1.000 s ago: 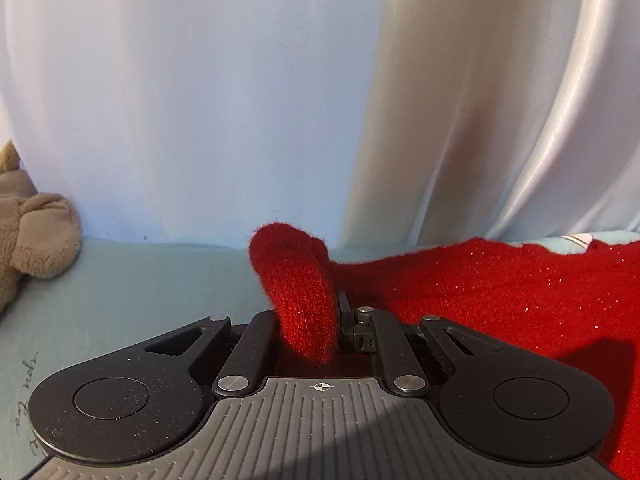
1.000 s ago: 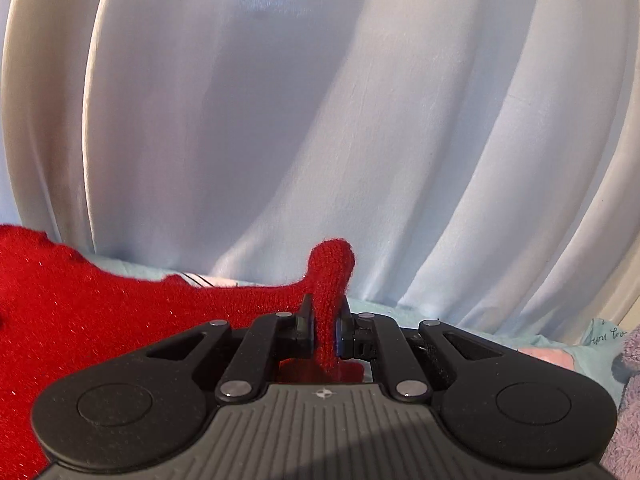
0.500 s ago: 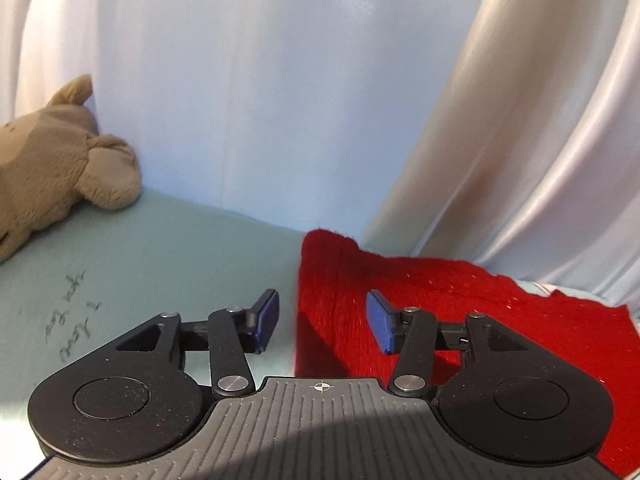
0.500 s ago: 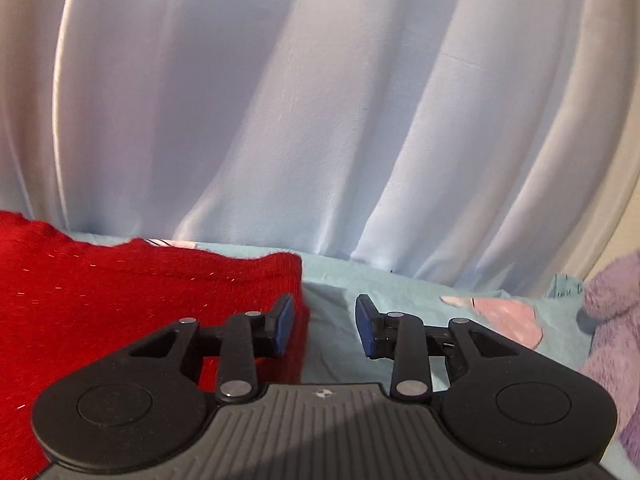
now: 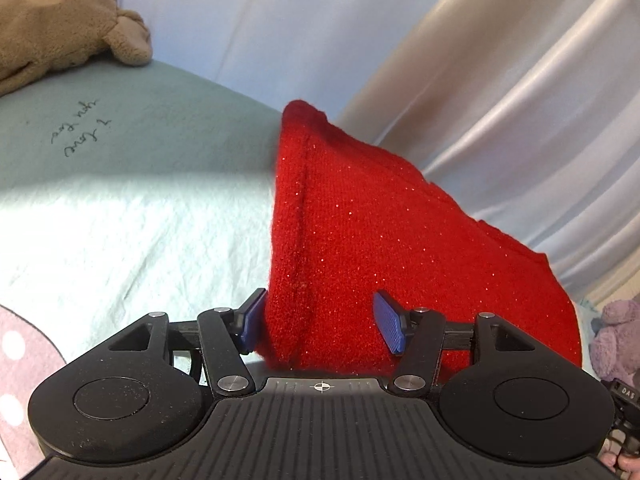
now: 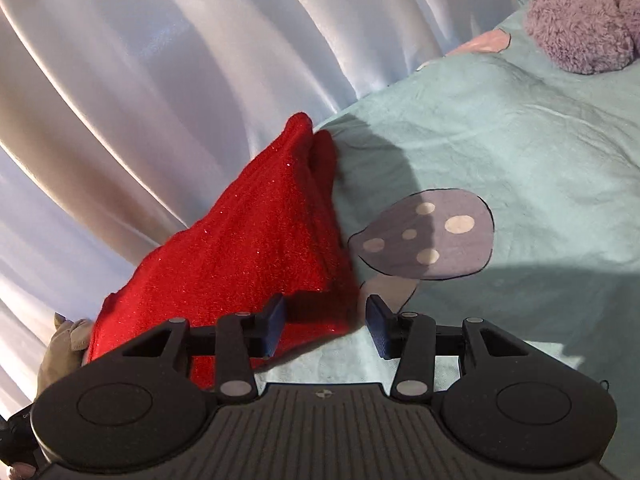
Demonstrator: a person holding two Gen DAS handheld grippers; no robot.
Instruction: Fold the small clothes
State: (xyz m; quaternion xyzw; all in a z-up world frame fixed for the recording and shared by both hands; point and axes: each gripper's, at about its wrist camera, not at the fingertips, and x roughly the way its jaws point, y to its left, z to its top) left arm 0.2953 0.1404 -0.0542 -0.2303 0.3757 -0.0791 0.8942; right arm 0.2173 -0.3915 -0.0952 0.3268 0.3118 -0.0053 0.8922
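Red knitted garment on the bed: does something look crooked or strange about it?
Nothing stands out. The red knitted garment lies folded on the teal sheet, no damage visible. Both grippers, left and right, are opening and hold nothing.

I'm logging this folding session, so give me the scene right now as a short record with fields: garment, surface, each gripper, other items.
garment: red knit garment, lying folded on the bed
surface: pale teal bedsheet with a mushroom print
left gripper: jaws opening, garment between them, pads not pressing
right gripper: jaws opening over the garment's edge, nothing gripped
other items: tan plush toy, purple plush toy, white curtain behind
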